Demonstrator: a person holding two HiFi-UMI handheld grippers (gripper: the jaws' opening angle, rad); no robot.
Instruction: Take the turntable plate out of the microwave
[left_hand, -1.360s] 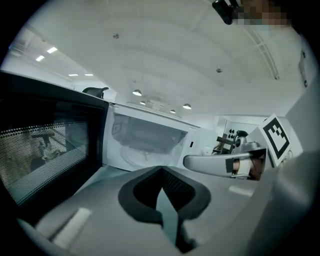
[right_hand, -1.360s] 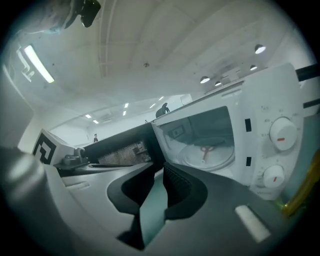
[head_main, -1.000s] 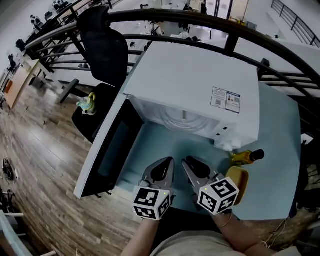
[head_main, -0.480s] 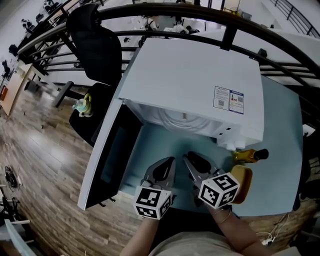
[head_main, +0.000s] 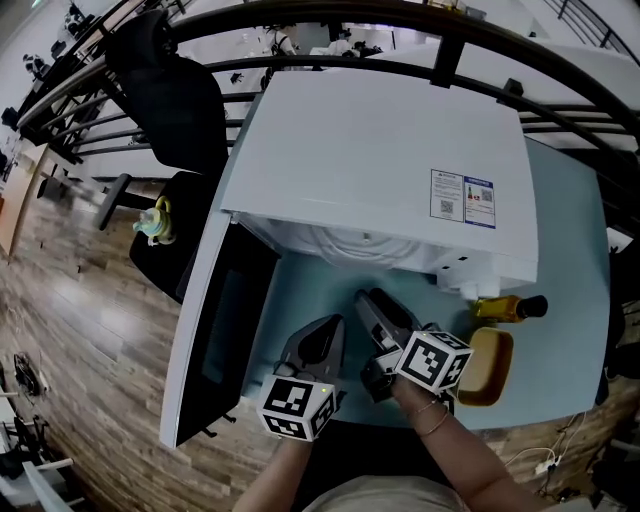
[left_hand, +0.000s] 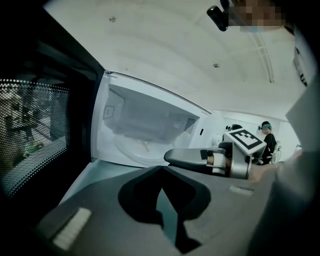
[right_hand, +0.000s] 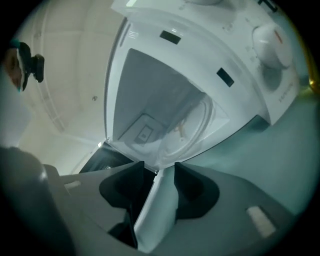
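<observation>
The white microwave (head_main: 390, 160) stands on a light blue table with its door (head_main: 215, 330) swung open to the left. Inside the cavity lies the round glass turntable plate (left_hand: 137, 148), also seen in the right gripper view (right_hand: 195, 127). Both grippers hover just in front of the opening, apart from the plate. My left gripper (head_main: 335, 322) has its jaws meeting at the tips, with nothing held. My right gripper (head_main: 362, 298) is rolled on its side, closer to the cavity. Its jaws have just been opening and now stand apart, with nothing between them.
A bottle of yellow liquid (head_main: 508, 308) lies at the microwave's right front corner, and a tan dish (head_main: 487, 365) sits near the table's front edge. A black office chair (head_main: 165, 100) stands beyond the open door. A dark railing curves behind the table.
My right gripper has rolled over, moved forward toward the microwave opening and opened its jaws. The left gripper has sunk slightly.
</observation>
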